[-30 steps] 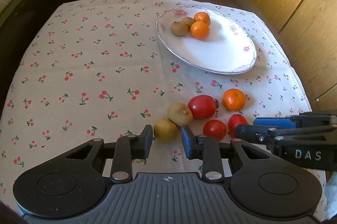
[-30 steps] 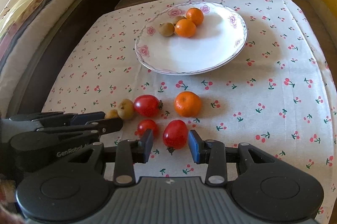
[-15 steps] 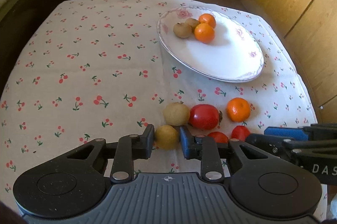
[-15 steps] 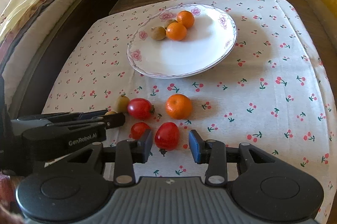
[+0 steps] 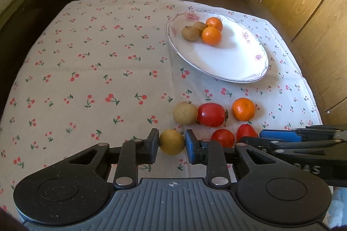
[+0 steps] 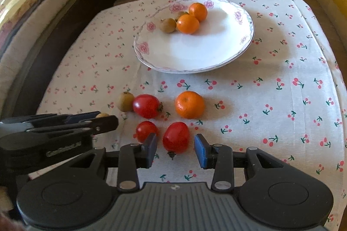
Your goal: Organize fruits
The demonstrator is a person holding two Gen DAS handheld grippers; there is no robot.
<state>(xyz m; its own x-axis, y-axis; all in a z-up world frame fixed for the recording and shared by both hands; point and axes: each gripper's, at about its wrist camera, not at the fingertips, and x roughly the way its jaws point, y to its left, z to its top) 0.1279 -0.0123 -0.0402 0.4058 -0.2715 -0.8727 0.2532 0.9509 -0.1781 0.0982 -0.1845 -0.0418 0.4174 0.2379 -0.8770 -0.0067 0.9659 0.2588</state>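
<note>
Longan point(image 5: 171, 142) clamped in left claw point(image 5: 171, 145); right claw point(image 6: 175, 148) open.

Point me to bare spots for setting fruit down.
Free: near half of the plate, before its oranges; cloth left of the plate. Crowded: the tomatoes and tangerine by both grippers.

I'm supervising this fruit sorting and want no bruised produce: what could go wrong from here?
The left gripper is shut on a small round brown fruit; it might slip out on the way to the plate. The right gripper straddles a tomato with another tomato close beside one finger, which could get nudged.
</note>
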